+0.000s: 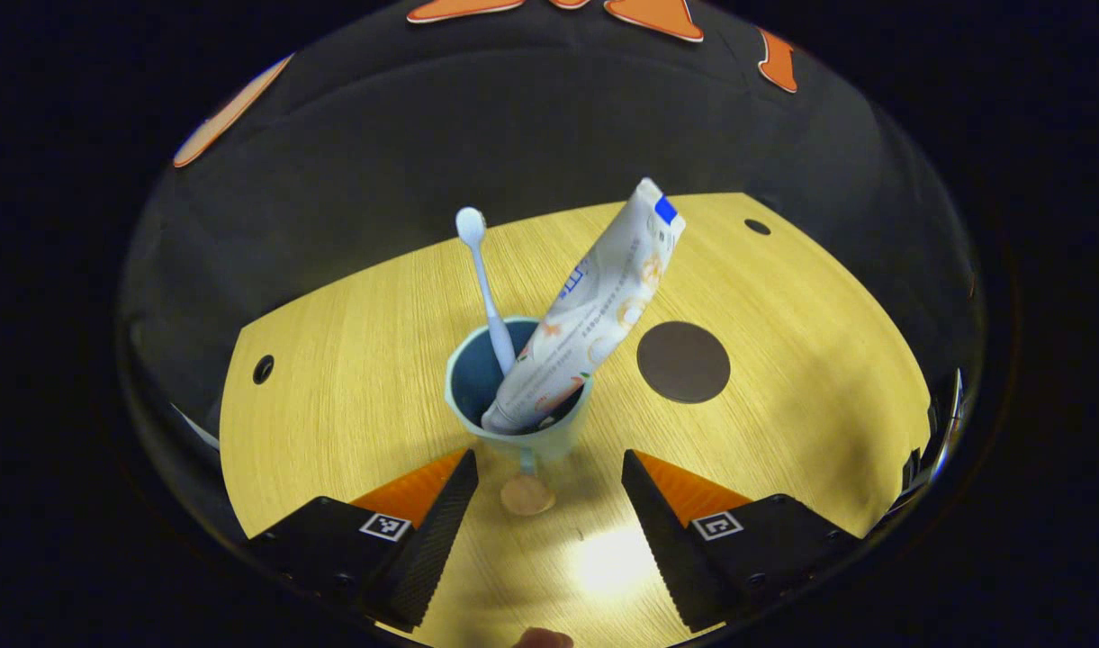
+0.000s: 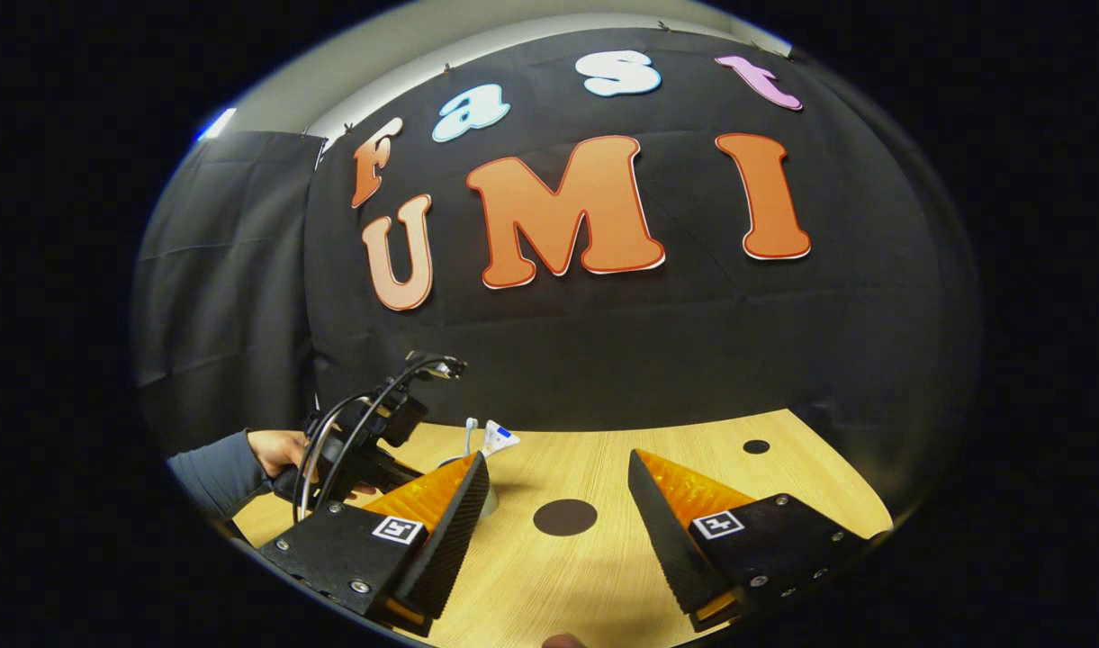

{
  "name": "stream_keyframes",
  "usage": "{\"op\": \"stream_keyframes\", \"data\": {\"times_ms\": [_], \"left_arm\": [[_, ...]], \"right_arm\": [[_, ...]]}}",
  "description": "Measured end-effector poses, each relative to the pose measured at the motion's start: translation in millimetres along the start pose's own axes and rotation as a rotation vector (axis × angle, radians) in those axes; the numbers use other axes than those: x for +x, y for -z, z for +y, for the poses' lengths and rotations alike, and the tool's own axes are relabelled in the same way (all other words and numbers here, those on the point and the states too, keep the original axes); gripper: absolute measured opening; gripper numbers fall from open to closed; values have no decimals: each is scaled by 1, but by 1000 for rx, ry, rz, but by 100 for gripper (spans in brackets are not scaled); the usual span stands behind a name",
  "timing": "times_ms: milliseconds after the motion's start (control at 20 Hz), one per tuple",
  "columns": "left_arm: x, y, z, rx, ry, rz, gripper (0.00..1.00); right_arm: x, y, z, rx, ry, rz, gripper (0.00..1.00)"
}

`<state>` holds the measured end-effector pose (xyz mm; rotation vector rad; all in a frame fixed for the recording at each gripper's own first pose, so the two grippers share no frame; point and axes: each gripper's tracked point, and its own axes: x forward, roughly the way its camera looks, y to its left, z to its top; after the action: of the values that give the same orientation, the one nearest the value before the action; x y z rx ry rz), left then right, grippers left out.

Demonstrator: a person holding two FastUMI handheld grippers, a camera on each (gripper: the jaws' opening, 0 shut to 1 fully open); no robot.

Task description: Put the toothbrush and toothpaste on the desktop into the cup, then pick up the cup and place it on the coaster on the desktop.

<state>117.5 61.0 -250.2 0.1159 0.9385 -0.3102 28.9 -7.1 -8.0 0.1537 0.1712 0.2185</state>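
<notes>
While the cup (image 1: 513, 396) stands upright on the worktop (image 1: 333, 396), it holds the toothbrush (image 1: 486, 288) and the toothpaste (image 1: 594, 306), both leaning out over its rim. Just right of it lies the round dark coaster (image 1: 683, 362), bare. Both the left tongs (image 1: 549, 495) and right tongs (image 2: 558, 522) gape open, gripping nothing, with bare wood between them.

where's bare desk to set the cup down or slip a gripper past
Bare desk spreads from the cup to the edge hole, and again beyond the coaster toward the far corner. It is tight between cup and coaster, where the toothpaste leans over.
</notes>
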Motion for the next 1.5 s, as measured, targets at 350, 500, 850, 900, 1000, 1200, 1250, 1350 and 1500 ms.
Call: {"op": "stream_keyframes", "data": {"times_ms": [350,500,850,900,1000,1200,1250,1350,1500], "left_arm": [[22,7,7,-31,-44,65,96],[28,12,13,-39,-80,91,72],[28,13,9,-107,-48,76,26],[28,12,10,-115,-45,75,25],[28,12,9,-138,-44,57,25],[27,10,2,-205,-55,31,25],[26,10,2,-208,-53,28,24],[17,4,3,-200,-61,8,24],[10,-1,0,-176,-63,-18,22]], "right_arm": [[-17,5,4,-38,-13,-3,93],[-23,7,7,-52,-12,-5,94],[-26,16,9,-16,-4,1,96],[-27,20,7,-1,1,8,96],[-30,22,3,2,11,8,96],[-32,24,-9,22,37,8,96],[-33,25,-11,31,42,10,96],[-34,22,-14,43,56,5,96],[-36,24,-25,47,83,15,96]]}}
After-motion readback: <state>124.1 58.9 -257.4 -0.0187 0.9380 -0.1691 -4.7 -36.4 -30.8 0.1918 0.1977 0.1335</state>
